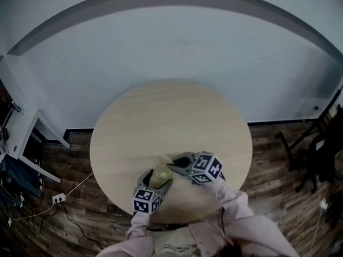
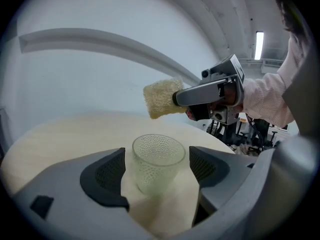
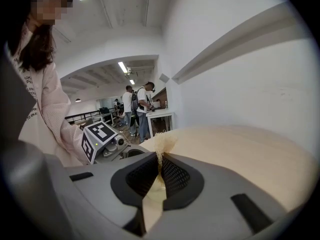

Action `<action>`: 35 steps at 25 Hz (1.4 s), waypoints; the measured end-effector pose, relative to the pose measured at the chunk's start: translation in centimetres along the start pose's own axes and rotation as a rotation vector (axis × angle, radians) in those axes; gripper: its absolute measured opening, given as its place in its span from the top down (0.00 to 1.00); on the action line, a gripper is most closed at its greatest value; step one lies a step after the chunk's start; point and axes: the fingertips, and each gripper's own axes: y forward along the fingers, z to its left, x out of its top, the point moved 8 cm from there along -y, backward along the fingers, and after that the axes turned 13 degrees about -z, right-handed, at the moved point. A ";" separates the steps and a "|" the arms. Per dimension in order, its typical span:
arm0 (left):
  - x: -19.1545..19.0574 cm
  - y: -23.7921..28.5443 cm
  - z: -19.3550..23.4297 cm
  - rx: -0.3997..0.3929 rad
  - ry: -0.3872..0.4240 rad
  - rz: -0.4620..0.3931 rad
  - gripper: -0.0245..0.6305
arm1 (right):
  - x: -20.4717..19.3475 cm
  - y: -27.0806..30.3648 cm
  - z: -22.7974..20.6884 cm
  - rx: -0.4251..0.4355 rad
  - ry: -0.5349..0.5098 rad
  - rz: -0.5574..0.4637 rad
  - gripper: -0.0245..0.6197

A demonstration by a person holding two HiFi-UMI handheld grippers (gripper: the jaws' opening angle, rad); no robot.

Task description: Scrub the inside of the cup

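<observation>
A clear dimpled glass cup (image 2: 159, 151) stands upright on the round pale wooden table (image 1: 171, 116), near its front edge. My left gripper (image 2: 156, 160) is open, with one pad on each side of the cup and a gap between each pad and the glass. From the head view, the cup (image 1: 161, 172) sits between the left gripper's (image 1: 157, 180) jaws. My right gripper (image 1: 176, 164) is shut on a yellowish sponge (image 2: 161, 97), held just beyond and above the cup. In the right gripper view the sponge (image 3: 161, 143) sticks out from the pinched pads of the right gripper (image 3: 160, 168).
The table stands against a white wall. A power strip with cable (image 1: 58, 198) lies on the wooden floor at the left, beside white furniture (image 1: 21, 133). Black stands (image 1: 316, 154) are at the right. People (image 3: 142, 109) stand far off by a white desk.
</observation>
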 end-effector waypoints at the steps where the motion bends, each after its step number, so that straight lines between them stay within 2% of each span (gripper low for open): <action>1: -0.1 0.3 0.0 -0.007 0.007 0.005 0.34 | 0.0 0.2 0.0 0.010 -0.022 0.017 0.93; 16: -1.1 1.6 0.2 -0.048 0.024 0.021 0.34 | -0.4 2.1 0.1 0.132 -0.213 0.172 0.93; 19: -1.2 1.9 0.1 -0.054 0.027 0.017 0.37 | -0.2 2.4 0.7 0.176 -0.251 0.236 0.93; 28: -1.3 1.9 0.3 -0.058 0.030 0.005 0.38 | -0.3 3.8 1.3 0.286 -0.378 0.352 0.93; 32: -1.3 1.8 0.2 -0.058 0.026 0.006 0.38 | -0.9 4.2 1.4 0.352 -0.484 0.459 0.93; 35: -1.3 1.8 0.4 -0.060 0.027 0.006 0.39 | -1.4 4.4 1.4 0.367 -0.523 0.521 0.93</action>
